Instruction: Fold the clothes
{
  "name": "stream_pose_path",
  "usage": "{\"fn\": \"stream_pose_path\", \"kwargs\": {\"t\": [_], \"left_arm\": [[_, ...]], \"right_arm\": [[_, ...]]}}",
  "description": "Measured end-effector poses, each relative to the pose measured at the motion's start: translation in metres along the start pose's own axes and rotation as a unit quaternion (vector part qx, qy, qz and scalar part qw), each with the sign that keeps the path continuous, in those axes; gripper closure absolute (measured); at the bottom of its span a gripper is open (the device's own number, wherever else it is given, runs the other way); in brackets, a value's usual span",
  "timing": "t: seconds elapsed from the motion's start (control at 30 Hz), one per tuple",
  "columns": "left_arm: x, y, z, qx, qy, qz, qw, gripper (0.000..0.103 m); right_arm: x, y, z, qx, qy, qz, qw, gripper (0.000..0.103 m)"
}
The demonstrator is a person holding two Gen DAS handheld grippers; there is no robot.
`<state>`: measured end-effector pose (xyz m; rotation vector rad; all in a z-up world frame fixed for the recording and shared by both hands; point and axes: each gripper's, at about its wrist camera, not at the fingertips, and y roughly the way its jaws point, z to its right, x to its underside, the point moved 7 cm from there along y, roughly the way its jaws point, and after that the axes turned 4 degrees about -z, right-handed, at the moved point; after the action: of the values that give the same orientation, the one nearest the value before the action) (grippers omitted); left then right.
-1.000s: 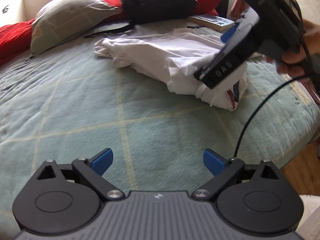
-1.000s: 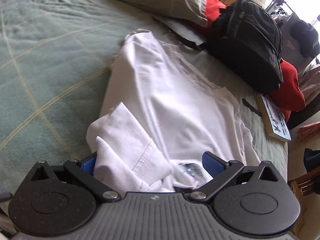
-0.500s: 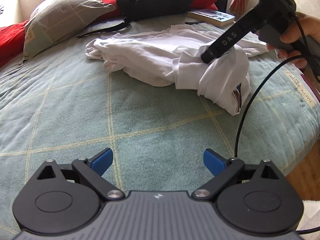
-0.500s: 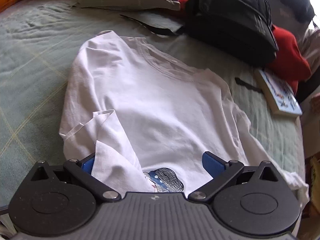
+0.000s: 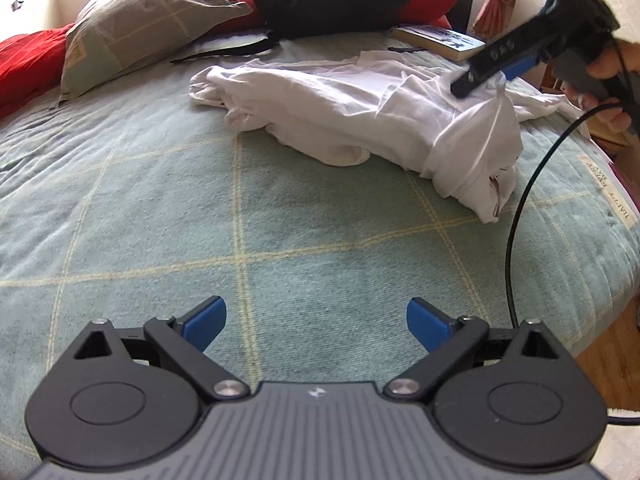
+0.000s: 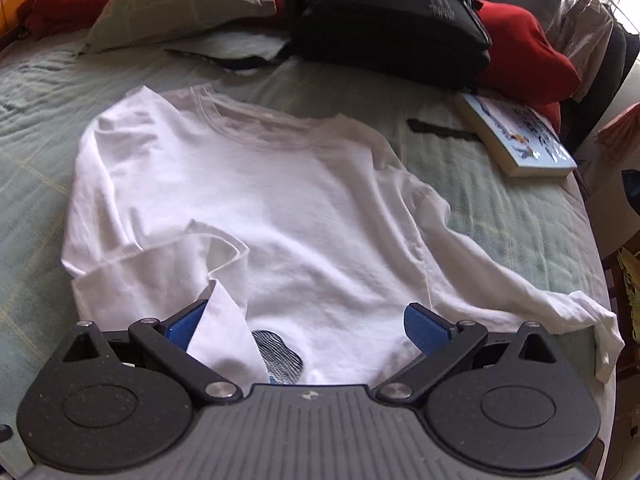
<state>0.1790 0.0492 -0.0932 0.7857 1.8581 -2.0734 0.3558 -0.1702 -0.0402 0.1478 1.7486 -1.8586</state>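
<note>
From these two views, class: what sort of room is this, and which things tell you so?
Most likely a bedroom: a bed with a green blanket, a pillow at its head, and a white shirt laid out on it.

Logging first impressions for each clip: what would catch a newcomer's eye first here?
The white shirt spread on the green checked blanket, collar towards the black backpack. The right gripper stands open over its hem with a fold of cloth against one finger; the left gripper hovers open above bare blanket. A book lies beside the shirt.
</note>
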Motion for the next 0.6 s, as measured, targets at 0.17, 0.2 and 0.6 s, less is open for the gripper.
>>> {"fn": "stream_pose_path", "kwargs": {"t": [0.17,0.2,0.6], "left_arm": [[0.005,-0.005,-0.006,-0.003,-0.008,0.005,0.9999,0.006],[0.006,-0.006,-0.007,-0.003,-0.010,0.006,0.9999,0.006],[0.036,-0.007,-0.034,-0.033,-0.030,-0.013,0.9989,0.006]], "right_arm": [[-0.014,-0.040,-0.047,-0.042,-0.041,0.054,0.997,0.000],[-0.015,-0.046,-0.060,-0.056,-0.053,0.060,0.995,0.000],[0.037,-0.003,-0.187,-0.269,-0.091,-0.066,0.957,0.000]]}}
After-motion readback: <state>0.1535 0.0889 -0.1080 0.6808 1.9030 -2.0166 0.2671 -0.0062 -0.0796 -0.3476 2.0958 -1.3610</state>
